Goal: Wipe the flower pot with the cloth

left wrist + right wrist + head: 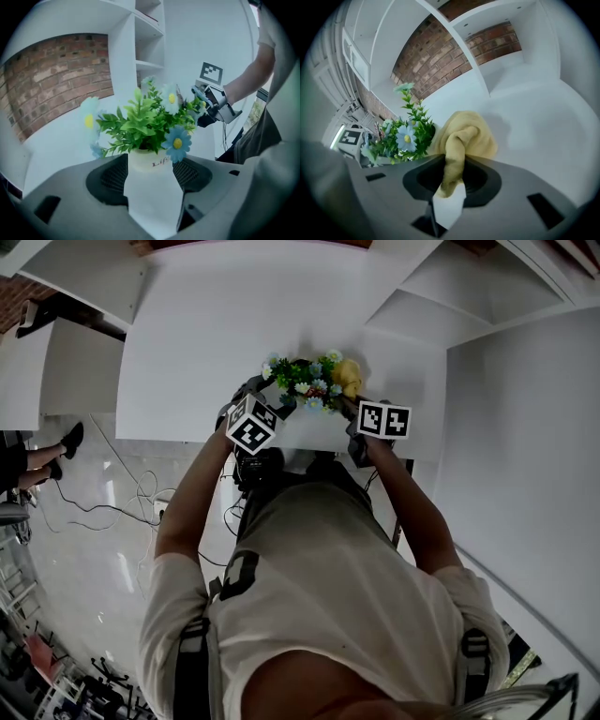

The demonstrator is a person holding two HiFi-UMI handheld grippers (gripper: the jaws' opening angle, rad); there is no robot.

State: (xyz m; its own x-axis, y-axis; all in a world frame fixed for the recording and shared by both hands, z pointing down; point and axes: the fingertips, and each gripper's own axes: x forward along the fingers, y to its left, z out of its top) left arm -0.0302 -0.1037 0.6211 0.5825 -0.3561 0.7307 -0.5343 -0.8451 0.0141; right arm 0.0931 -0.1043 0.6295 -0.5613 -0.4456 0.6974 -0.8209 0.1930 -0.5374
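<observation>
**Left gripper (151,174) set on flower pot (140,164); right gripper (449,180) carries cloth (464,138), wall contact unconfirmed**

Finding 1. Closest to my left lens, the jaws stand wide and bear on the white flower pot, one pad against each flank. The pot sits upright at the tips, and its flowers (150,119) rise ahead of and above them. How hard the pads press I cannot confirm.

Finding 2. My right gripper is clamped narrow on a tail of the yellow cloth. The bulk of it bunches just beyond the tips, above the white table (543,126). The plant lies just left of that bunch, and the cloth is against or nearly against the foliage at rim height. No view shows the cloth on the pot wall.

Risks, as I judge them:
- The cloth sits high, so a stroke from here may rub leaves rather than the wall. It could also snag a stem and drag the plant.
- With so wide a span, my left grip may have little margin. A sideways push from the cloth could twist or tip the pot between the pads.
- Only a thin tail is pinched, so friction on the wall may pull the cloth free.
</observation>
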